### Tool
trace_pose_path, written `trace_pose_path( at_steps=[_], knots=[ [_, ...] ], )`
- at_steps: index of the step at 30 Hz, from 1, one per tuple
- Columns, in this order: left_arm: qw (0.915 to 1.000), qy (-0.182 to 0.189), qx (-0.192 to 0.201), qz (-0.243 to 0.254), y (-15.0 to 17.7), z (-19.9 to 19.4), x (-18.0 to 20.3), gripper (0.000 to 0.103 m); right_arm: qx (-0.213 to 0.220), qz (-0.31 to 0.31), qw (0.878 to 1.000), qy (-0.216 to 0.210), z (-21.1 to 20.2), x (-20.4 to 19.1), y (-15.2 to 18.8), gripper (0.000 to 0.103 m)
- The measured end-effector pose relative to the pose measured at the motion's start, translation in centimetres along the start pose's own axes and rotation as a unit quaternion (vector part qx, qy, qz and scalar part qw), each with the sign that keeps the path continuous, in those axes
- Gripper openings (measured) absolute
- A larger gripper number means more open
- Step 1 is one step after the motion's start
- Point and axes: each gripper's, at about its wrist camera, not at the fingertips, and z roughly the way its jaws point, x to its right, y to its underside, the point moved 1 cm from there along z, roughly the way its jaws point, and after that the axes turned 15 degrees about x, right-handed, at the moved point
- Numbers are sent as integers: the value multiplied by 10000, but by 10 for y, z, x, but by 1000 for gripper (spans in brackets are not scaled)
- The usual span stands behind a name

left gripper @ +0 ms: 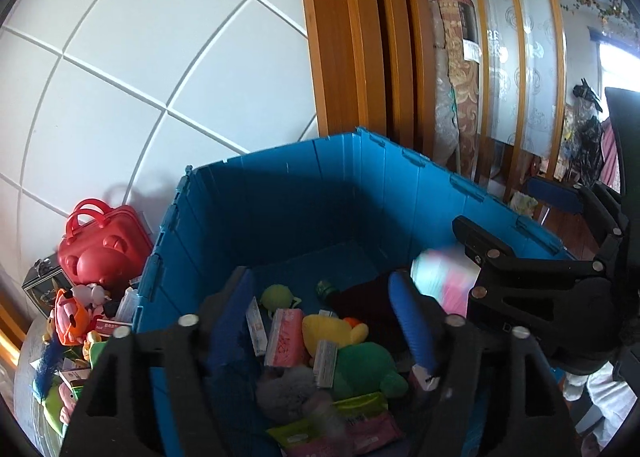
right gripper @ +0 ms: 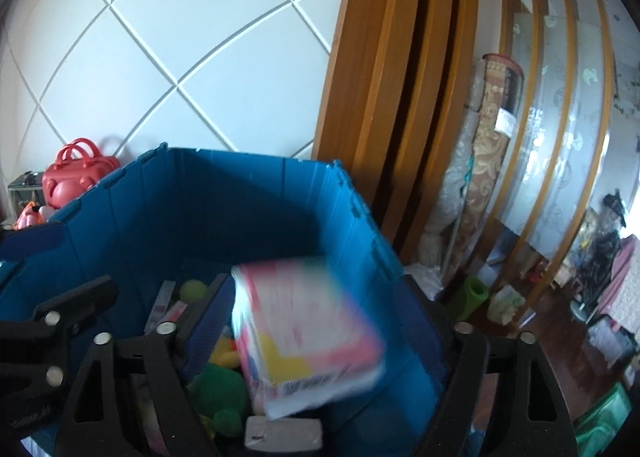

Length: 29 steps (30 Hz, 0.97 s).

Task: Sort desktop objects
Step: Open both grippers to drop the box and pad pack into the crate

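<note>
A tall blue bin (left gripper: 304,193) fills both views, with both grippers above its opening. My left gripper (left gripper: 324,321) is open, nothing between its blue pads (left gripper: 412,325). Below it in the bin lie a green plush (left gripper: 364,369), a yellow plush (left gripper: 328,329), a pink tissue pack (left gripper: 284,337) and small boxes. My right gripper (right gripper: 316,297) is open over the bin (right gripper: 224,197). A pink and white pack (right gripper: 308,337), tilted and blurred, hangs between its fingers with a gap to the right one. The left wrist view shows this pack (left gripper: 436,277) below the right gripper (left gripper: 520,225).
Left of the bin, a red bear-shaped case (left gripper: 100,245) and several small toys (left gripper: 68,317) crowd a grey tabletop (left gripper: 24,369). Behind stand a white tiled wall and a wooden door frame (left gripper: 340,37). A rolled carpet (right gripper: 492,145) and a green mat roll (right gripper: 472,297) stand to the right.
</note>
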Motion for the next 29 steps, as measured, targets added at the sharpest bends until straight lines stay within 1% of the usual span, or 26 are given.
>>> trace_pose_path(
  at_steps=[3,4,5,8,11,13,15,19,23,26,29],
  knots=[
    [10000,-80,15,-31,-1,-2,-3,78,34,51,10000,-12,-3,1,-1,92],
    [9999,-105,23,-61,-1,-3,-5,79,75,50,10000,17,-5,2,-1,99],
    [9998,-149,32,-106,0,-5,-7,81,127,37,9999,60,-8,3,-2,103],
    [9995,-281,-34,-166,2,-7,-12,81,280,44,9995,120,-20,5,-5,103],
    [9994,-230,-13,-272,4,-13,-17,81,337,71,9993,163,-30,6,-7,103],
    [9992,-268,-22,-287,6,-17,-20,81,279,131,9995,119,-34,7,-8,103],
    [9992,-295,-12,-253,7,-22,-22,81,127,282,9995,-4,-36,8,-8,103],
    [9990,-153,-34,-430,7,-29,-31,81,-180,487,9986,-123,-40,7,-9,103],
    [9988,-264,62,-401,7,-39,-37,81,-185,535,9983,-135,-47,4,-10,103],
    [9987,-247,52,-441,8,-41,-41,81,-194,516,9984,-161,-50,0,-10,103],
    [9987,-304,93,-405,8,-45,-42,81,-227,510,9983,-167,-51,-4,-9,103]
  ],
)
